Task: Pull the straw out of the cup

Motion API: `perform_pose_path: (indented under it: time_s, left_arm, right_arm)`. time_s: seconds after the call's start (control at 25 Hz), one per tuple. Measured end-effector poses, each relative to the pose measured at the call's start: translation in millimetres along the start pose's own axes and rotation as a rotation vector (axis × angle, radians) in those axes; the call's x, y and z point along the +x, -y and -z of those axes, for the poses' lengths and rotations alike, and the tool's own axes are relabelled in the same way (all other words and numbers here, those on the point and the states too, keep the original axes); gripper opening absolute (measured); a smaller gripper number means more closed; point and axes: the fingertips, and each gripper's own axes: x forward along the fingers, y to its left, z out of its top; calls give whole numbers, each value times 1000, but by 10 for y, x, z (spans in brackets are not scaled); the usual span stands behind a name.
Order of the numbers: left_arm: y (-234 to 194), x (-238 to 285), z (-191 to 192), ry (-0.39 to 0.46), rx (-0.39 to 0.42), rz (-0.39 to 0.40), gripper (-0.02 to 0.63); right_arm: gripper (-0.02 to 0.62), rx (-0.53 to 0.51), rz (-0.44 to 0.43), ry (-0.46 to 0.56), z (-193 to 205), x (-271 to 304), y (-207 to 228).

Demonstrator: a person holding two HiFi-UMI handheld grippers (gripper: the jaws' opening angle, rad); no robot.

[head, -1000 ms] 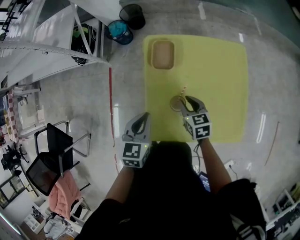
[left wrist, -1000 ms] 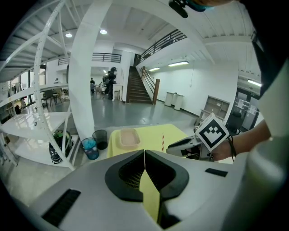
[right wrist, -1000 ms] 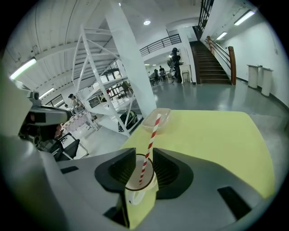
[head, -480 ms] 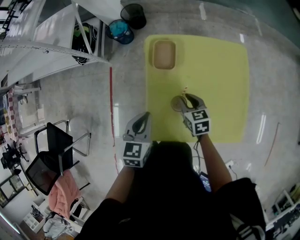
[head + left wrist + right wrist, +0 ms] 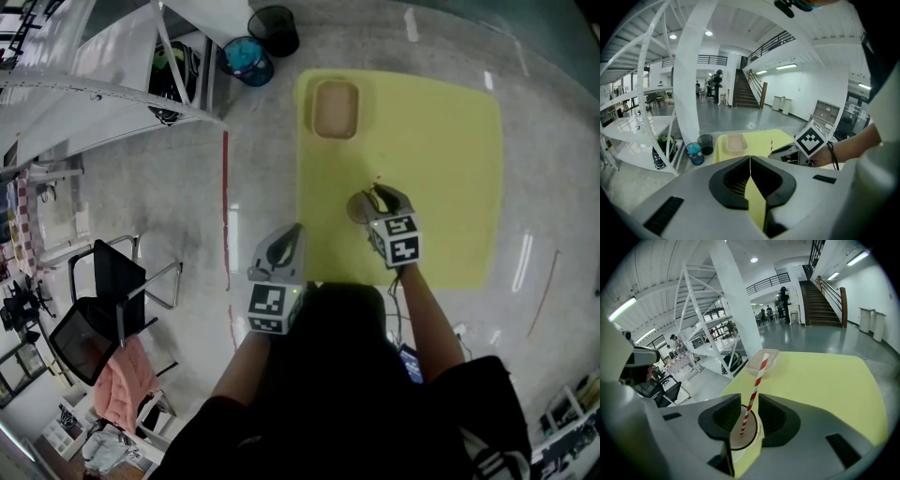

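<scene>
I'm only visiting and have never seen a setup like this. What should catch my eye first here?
The red-and-white striped straw stands out most: it sticks up from a cup on the bright yellow table, between the open jaws of the right gripper. The left gripper, jaws shut, hangs at the table's near edge, and a clear tray sits at its far left corner.

Two tools held low, one close in, one forward.
Left tool [image 5: 284,242] sits close to the body, jaws pressed together; right tool [image 5: 377,201] reaches further forward, jaws parted.
</scene>
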Motion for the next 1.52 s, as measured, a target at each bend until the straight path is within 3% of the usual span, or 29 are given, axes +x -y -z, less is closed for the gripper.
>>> perform_pose_path:
  time_s: [0.84,1.04,1.52]
  left_arm:
    - [-20,-4,24,4,1,-7,46]
    - [-61,-29,16,7,-7,-16,46]
    - [-29,-54,-5,17,20,6,46]
  right_arm:
    - [123,-9,3,-25,69,97,4]
    - [71,-26,16,-13,63,80,-8]
    - [41,-32,17,22,42,-20,-101]
